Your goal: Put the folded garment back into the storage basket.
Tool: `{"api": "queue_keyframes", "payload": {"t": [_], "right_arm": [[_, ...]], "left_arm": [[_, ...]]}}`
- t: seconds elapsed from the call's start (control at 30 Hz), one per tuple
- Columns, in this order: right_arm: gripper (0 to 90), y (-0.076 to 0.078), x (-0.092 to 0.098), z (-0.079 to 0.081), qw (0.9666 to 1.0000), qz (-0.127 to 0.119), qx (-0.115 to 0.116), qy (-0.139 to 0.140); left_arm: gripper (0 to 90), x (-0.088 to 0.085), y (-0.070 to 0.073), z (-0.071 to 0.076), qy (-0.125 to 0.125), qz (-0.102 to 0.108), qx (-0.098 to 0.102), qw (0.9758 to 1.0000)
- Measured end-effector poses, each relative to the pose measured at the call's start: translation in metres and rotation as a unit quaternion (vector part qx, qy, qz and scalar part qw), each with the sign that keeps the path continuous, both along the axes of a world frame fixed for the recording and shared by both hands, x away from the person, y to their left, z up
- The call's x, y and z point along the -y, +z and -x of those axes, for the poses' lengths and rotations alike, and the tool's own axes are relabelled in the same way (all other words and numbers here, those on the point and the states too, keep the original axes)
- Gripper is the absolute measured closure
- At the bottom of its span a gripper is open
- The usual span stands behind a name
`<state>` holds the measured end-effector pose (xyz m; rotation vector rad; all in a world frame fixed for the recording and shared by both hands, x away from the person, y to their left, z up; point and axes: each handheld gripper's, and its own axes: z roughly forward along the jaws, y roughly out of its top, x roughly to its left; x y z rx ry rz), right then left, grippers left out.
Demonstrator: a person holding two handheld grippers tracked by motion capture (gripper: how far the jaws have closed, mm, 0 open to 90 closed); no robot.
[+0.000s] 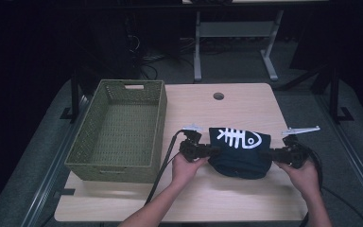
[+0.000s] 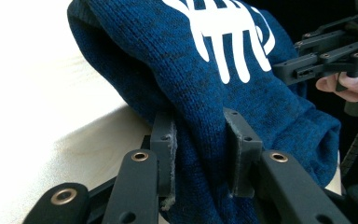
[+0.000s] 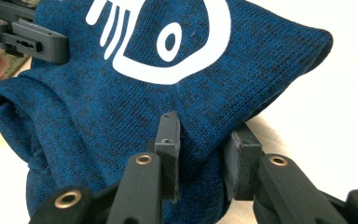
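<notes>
Dark blue knitted garment with white fish-skeleton print [image 1: 238, 151] is being held over the light wooden table [image 1: 208, 198], pinched by left gripper [image 1: 212, 151] and right gripper [image 1: 266, 154], beside green woven basket [image 1: 118, 165].

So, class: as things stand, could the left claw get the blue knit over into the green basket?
Probably yes: the left claw grips the blue knit, and the basket sits open alongside, nothing between.
</notes>
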<state>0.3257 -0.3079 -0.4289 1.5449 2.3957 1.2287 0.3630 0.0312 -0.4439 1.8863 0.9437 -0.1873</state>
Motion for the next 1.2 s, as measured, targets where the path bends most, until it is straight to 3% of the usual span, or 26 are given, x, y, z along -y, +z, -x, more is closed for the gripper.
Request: {"api": "queue_keyframes", "payload": {"t": [1.2], "right_arm": [[70.2, 0.047, -0.013, 0.010, 0.9990, -0.009, 0.043, 0.014]], "left_arm": [[68.7, -0.022, 0.048, 0.009, 0.001, 0.036, 0.023, 0.9991]]}}
